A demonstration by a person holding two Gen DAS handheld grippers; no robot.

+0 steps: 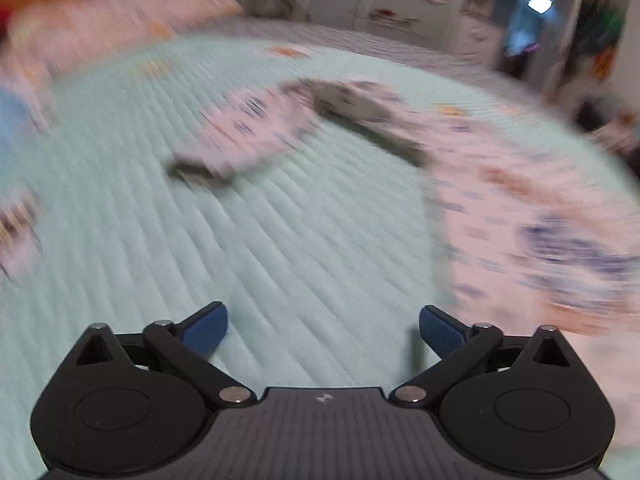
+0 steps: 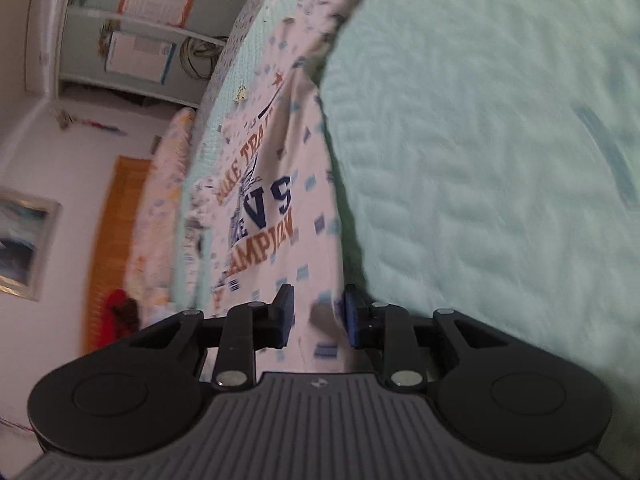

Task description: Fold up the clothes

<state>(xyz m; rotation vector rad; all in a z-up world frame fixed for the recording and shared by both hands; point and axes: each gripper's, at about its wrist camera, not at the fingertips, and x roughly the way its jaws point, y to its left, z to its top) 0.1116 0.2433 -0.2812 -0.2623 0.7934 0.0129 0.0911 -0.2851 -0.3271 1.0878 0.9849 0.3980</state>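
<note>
Soft, even indoor light is seen in both views, without glare. The left wrist view is heavily smeared by motion blur, the printed garment (image 1: 520, 216) and bed cover (image 1: 280, 240) streaked, while the left claw (image 1: 323, 330) is rendered sharp. Fisheye bending is shown at the edges.

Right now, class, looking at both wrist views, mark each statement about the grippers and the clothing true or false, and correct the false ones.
1. The left gripper is open with nothing between its fingers. True.
2. The printed shirt carries the word CHAMPION. True.
3. The bed cover is dark red. False: it is pale green and quilted.
4. The right gripper hangs well clear of the shirt. False: shirt fabric lies between its fingers, which are nearly closed; whether they pinch it is not clear.
5. In the left wrist view, the shirt sleeve lies spread on the bed cover. True.
</note>
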